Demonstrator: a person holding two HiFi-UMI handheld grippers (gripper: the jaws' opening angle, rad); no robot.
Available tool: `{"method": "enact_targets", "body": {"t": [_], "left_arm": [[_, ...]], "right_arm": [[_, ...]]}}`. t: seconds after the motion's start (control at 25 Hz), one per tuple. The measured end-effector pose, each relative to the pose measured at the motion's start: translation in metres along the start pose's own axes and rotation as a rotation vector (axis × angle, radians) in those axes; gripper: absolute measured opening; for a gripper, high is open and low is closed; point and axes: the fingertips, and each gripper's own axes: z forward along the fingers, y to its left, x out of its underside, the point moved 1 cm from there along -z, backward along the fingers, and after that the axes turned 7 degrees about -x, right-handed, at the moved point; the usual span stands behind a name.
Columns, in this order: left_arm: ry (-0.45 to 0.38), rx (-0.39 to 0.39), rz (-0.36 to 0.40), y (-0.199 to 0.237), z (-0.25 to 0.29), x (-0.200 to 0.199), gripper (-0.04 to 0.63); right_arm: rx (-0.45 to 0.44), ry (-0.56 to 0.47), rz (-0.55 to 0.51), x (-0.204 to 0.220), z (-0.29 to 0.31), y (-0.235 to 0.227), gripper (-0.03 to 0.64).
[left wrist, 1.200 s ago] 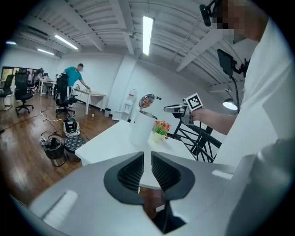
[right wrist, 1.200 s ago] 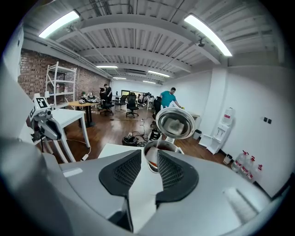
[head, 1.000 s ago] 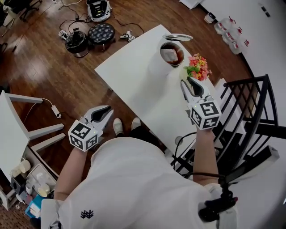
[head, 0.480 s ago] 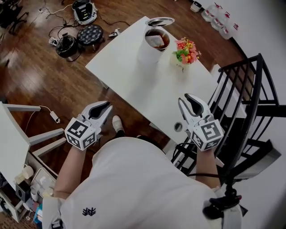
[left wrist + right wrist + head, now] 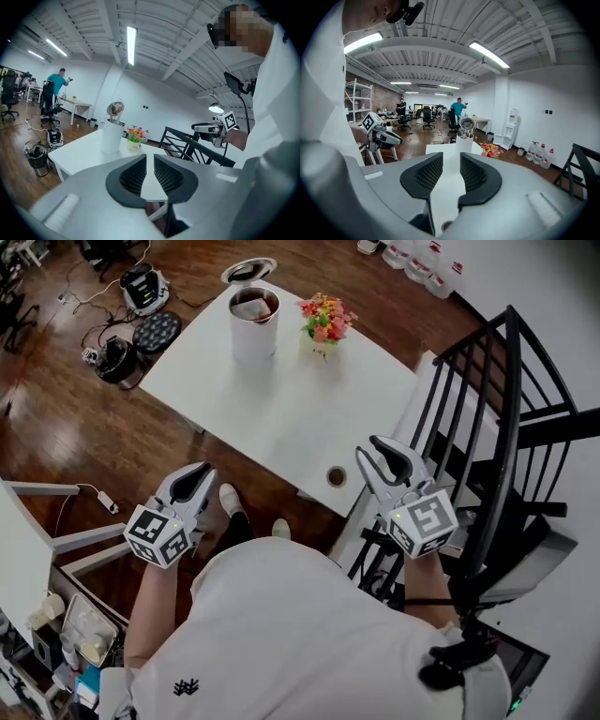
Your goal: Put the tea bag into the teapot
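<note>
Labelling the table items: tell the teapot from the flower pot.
The teapot is a tall white cylinder, the flower pot small and low. The teapot's lid stands flipped open with a tea bag inside; the flower pot holds colourful flowers. Both stand upright on the white table.

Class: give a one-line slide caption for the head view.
Person stands off the white table, left tool and right tool empty; tea bag in the open teapot.
</note>
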Motion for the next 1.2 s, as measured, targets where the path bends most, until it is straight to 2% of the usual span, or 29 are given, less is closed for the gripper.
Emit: {"method": "enact_targets", "body": {"t": [0.2,0.4,0.84,1.2], "left_arm": [[-0.009,0.001,0.061,-0.05,-0.005,0.0,0.044],[-0.003,-0.006,0.091,-0.078,-0.016,0.008,0.044],[0.001,-0.018,0.095,-0.109,-0.03,0.028,0.044],[0.015,-0.032,0.112,-0.116,-0.032,0.031,0.044]], "right_arm": [[-0.021,-0.032,-0.01,0.008,-0.043,0.005,0.112],[-0.044,-0.054,-0.024,0.011,-0.065,0.014,0.112],[-0.09,-0.049,-0.046,0.029,-0.089,0.031,0.11],[-0.115,-0.061,-0.049,0.034,-0.088,0.034,0.109]]}}
